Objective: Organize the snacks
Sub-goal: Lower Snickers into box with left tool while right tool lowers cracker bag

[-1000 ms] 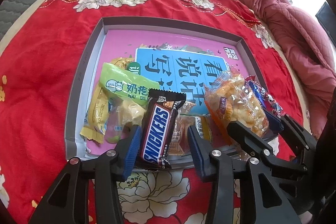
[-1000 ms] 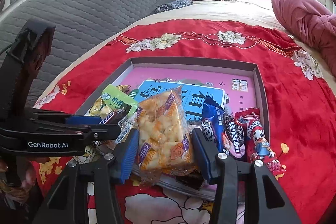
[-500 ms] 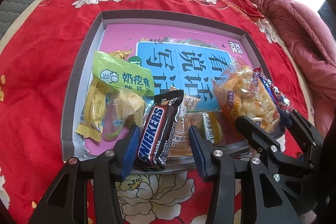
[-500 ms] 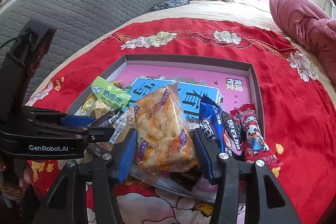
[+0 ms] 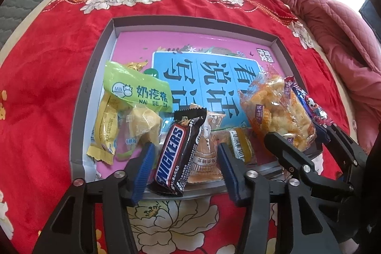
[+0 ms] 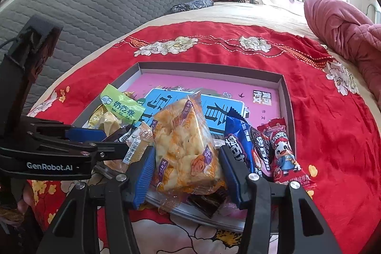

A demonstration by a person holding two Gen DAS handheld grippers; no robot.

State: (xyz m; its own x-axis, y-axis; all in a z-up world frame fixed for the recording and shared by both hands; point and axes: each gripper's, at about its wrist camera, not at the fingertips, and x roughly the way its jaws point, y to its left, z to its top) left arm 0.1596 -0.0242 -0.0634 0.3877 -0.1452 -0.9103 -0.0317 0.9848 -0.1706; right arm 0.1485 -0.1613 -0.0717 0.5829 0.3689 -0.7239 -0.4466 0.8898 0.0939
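Snickers bar (image 5: pixel 175 154) is framed loosely by the parted left tool (image 5: pixel 184 167); only the right view reveals the Oreo pack (image 6: pixel 247 146) beside the puffed-snack bag (image 6: pixel 188 146) spanned by the parted right tool (image 6: pixel 188 174).

The left black two-finger gripper with blue ribbed pads (image 5: pixel 187 166) reaches forward, level and low, jaws parted wide. The right black two-finger gripper with the same blue pads (image 6: pixel 187 168) sits just beside it (on its right), jaws likewise spread. Each appears side-on in the other's view, fingers pointing the same way.
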